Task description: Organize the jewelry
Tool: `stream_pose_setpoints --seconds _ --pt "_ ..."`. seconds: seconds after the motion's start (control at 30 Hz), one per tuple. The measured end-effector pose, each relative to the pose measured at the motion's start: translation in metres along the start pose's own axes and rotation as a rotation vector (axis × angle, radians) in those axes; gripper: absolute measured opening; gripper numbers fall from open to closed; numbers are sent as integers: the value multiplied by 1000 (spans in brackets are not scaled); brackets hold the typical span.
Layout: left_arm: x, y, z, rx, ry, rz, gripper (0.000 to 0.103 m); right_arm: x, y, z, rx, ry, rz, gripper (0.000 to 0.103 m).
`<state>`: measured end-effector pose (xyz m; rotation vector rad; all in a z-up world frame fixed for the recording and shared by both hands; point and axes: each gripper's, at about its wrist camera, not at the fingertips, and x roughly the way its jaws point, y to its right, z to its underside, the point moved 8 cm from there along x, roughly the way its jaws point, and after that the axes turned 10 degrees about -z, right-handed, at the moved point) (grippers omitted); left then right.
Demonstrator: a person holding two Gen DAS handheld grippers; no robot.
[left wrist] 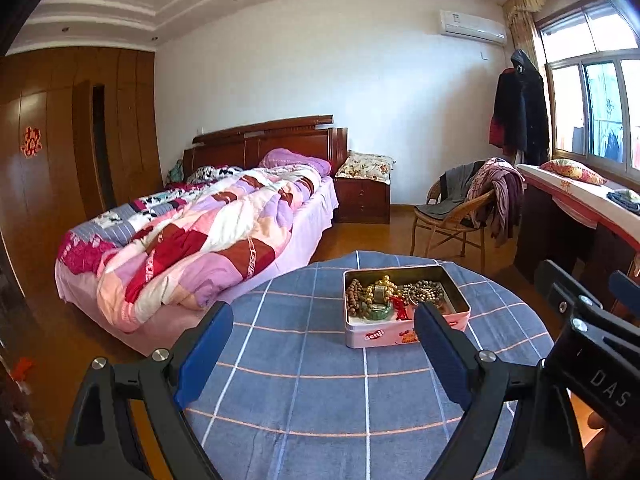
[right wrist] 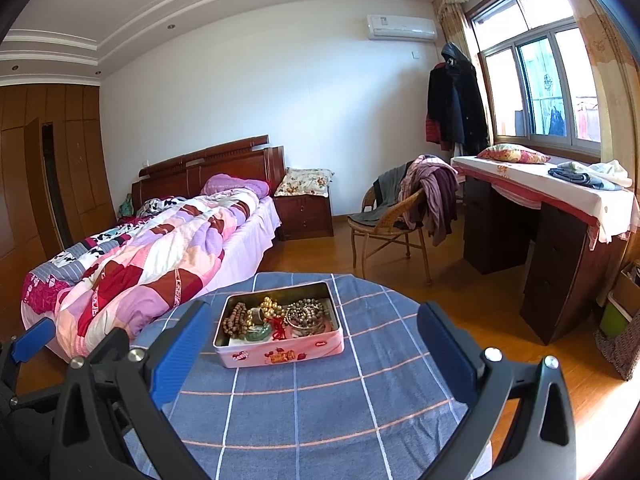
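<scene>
Fingers (left wrist: 208, 344) of the left gripper (left wrist: 322, 344) stand wide apart, blue-padded, holding nothing; they hover above the near part of the counter (left wrist: 296, 392), short of the tin (left wrist: 404, 332); the right-hand finger overlaps the tin's near right corner in the left wrist view, and contact cannot be told. Fingers (right wrist: 180, 348) of the right gripper (right wrist: 316, 348) are likewise spread wide and empty; the tin (right wrist: 280, 354) lies ahead of them, nearer the left-hand finger, apart from both.

The counter is round and covered by a blue checked cloth (right wrist: 360, 392) with white and pink lines; the tin sits on it toward the far side, lid off, pink-sided with printed pictures.

Inside the tin, the jewelry lies in one tangle: brown wooden beads (right wrist: 234, 318) at the tin's left end; gold beads (right wrist: 270, 306) near the middle, toward the far wall; a green bangle (right wrist: 258, 334) near the front wall; a red tasselled piece (right wrist: 278, 326) just right of the bangle; grey-brown bead strands (right wrist: 306, 312) at the tin's right end.

Beyond the tin: a bed (left wrist: 192, 236) with a patchwork quilt to the left; a wicker chair (right wrist: 384, 224) draped with clothes to the right.
</scene>
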<state>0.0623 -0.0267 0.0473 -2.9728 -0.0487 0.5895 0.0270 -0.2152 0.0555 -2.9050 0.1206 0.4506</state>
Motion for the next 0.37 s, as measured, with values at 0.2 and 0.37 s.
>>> stream_pose_setpoints --seconds 0.2,0.37 --pt "0 4 3 20 9 -13 92 3 0 2 4 -16 -1 103" --pt "10 6 8 19 -37 -14 92 8 3 4 0 -31 11 103"
